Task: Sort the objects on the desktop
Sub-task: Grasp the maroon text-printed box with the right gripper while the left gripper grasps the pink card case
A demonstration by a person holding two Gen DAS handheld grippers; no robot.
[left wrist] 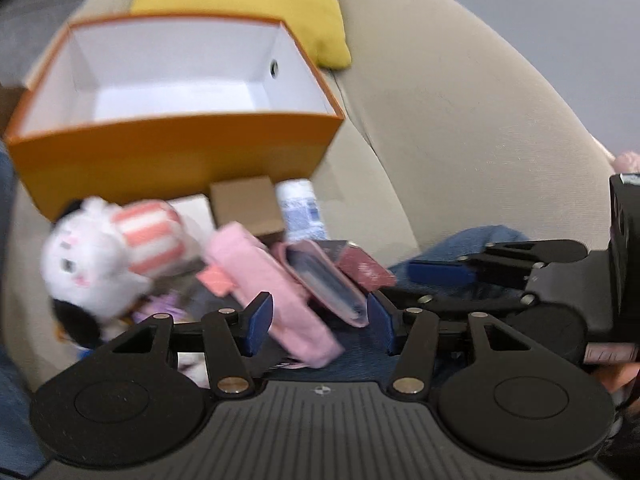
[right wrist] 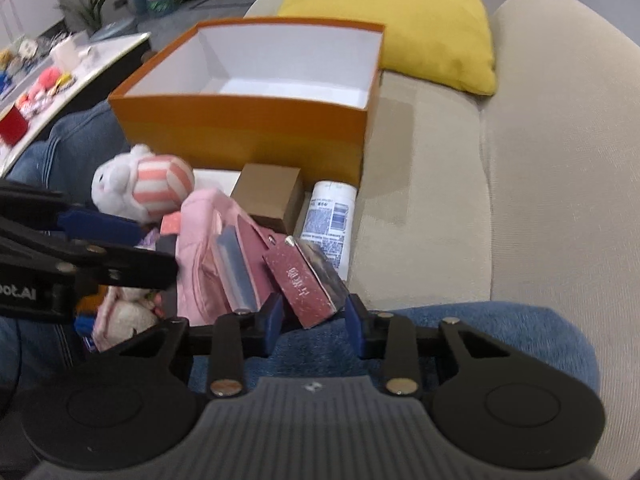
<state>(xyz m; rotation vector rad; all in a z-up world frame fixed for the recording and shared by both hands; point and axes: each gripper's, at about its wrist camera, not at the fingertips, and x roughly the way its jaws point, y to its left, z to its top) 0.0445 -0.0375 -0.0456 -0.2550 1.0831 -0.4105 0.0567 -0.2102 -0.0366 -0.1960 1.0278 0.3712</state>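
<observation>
An open orange box with a white inside sits on a beige sofa. In front of it lies a pile: a white plush toy with a pink striped hat, a pink pouch, a small brown carton, a white tube and a dark red card box. My left gripper is open, its fingers either side of the pink pouch. My right gripper is open around the near end of the red card box.
A yellow cushion lies behind the box. The sofa backrest rises on the right. Blue jeans-clad legs are under the grippers. A low table with small items stands at far left.
</observation>
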